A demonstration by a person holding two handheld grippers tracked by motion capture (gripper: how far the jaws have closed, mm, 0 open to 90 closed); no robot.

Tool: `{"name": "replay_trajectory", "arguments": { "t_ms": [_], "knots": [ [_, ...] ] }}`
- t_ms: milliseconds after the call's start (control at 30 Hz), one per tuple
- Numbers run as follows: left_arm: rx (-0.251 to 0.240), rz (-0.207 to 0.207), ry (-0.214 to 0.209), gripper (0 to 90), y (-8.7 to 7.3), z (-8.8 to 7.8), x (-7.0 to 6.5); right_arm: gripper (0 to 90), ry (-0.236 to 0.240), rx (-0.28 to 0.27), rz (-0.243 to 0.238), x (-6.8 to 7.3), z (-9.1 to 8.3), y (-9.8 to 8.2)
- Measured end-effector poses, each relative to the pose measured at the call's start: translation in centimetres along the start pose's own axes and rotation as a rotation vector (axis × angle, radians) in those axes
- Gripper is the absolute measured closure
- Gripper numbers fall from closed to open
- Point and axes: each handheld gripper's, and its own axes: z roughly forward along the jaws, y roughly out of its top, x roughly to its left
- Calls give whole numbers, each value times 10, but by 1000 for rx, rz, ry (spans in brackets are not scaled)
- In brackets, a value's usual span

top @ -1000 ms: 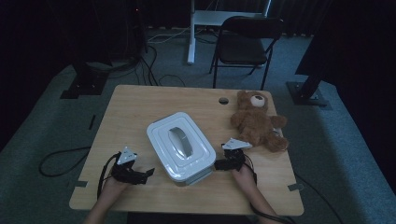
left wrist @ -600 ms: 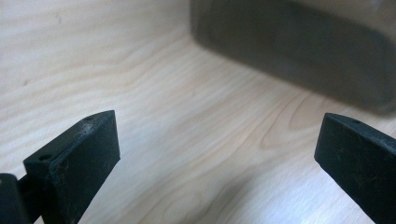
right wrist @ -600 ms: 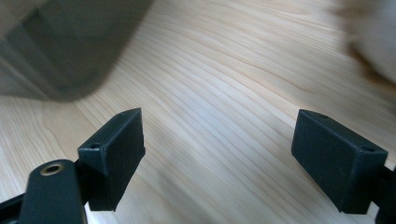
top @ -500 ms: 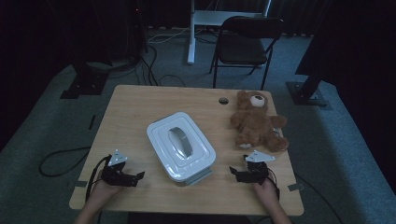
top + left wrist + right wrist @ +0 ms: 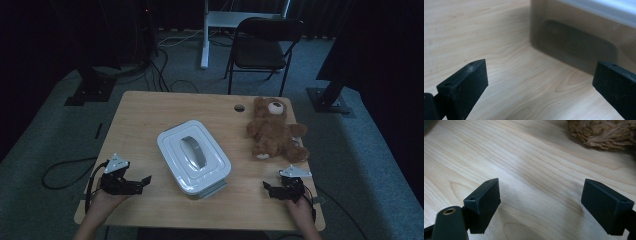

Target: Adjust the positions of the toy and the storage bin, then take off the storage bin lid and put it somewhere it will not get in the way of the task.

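White lidded box [image 5: 194,158] sits mid-table, closed, teddy bear [image 5: 274,131] to its right. Left gripper [image 5: 142,181] and right gripper [image 5: 269,188] flank it, jaws spread wide, empty. Advise approaching both end latches level and together (the latch detail is dim, probably a grey clip).

lidded box [image 5: 194,156] mid-table, teddy bear [image 5: 276,130] right

Dark studio: carpet [image 5: 45,145], floor cables [image 5: 165,75], stands [image 5: 87,95]
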Motion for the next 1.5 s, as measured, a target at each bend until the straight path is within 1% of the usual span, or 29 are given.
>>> {"name": "replay_trajectory", "arguments": {
  "t_ms": [33, 67, 133, 200, 233, 267, 300, 333, 367, 400, 500, 600, 667, 733, 767, 833, 900, 933, 1000, 1067, 1100, 1167, 1300, 1400, 1500],
  "knots": [
    [-3, 14, -15, 5, 7, -3, -6, 149, 2, 2, -1, 0, 0, 0],
    [-1, 16, -21, 5, 11, -5, -9, 149, -5, 20, 1, 0, 2, 1],
    [2, 16, -35, 5, 18, -7, -14, 134, 0, 41, -2, 0, 3, 1],
    [3, 18, -34, 5, 20, -7, -16, 134, 3, 44, 2, 0, 4, 1],
    [-5, 31, -44, 5, 25, -8, -20, 134, 2, 43, 5, -1, 4, 1],
    [-7, 35, -49, 5, 27, -8, -22, 131, -2, 44, 10, -1, 4, 1],
    [-13, 45, -66, 5, 31, -8, -25, 129, -5, 45, 11, -1, 4, 1],
    [-15, 45, -64, 5, 33, -8, -27, 128, -6, 47, 12, -1, 4, 1],
    [-18, 53, -70, 5, 35, -8, -29, 128, -6, 47, 12, -1, 4, 1],
    [-22, 69, -82, 5, 40, -8, -34, 128, -7, 46, 13, -1, 4, 1],
    [-26, 86, -111, 5, 48, -5, -43, 128, -7, 46, 12, -1, 4, 1],
    [-30, 118, -142, 6, 54, 1, -53, 128, -7, 46, 13, -1, 4, 1],
    [-28, 115, -161, 6, 58, 6, -59, 128, -7, 47, 13, -1, 4, 1],
    [-22, 121, -155, 6, 62, 11, -65, 128, -7, 46, 13, -1, 4, 1],
    [-22, 121, -155, 6, 62, 11, -65, 128, -7, 46, 13, -1, 4, 1],
    [-15, 143, -170, 6, 67, 19, -73, 128, -7, 47, 13, -1, 4, 1],
    [-12, 141, -172, 6, 71, 22, -76, 129, -7, 47, 13, -1, 4, 1],
    [-12, 145, -182, 6, 74, 23, -78, 129, -7, 47, 12, -1, 4, 1],
    [-13, 150, -182, 6, 78, 25, -81, 129, -8, 46, 13, -1, 4, 1],
    [-17, 150, -190, 6, 83, 27, -83, 129, -8, 46, 13, -1, 4, 1],
    [-15, 158, -201, 6, 84, 29, -84, 129, -8, 46, 13, -1, 4, 1],
    [-16, 149, -192, 6, 88, 32, -86, 131, -9, 47, 14, -1, 3, 1],
    [-5, 157, -191, 6, 93, 39, -90, 131, -10, 46, 18, -1, 3, 1],
    [8, 146, -189, 6, 96, 46, -93, 131, -11, 45, 18, -1, 3, 1],
    [29, 164, -182, 6, 100, 54, -97, 131, -11, 45, 17, -1, 3, 1]
  ]
}}
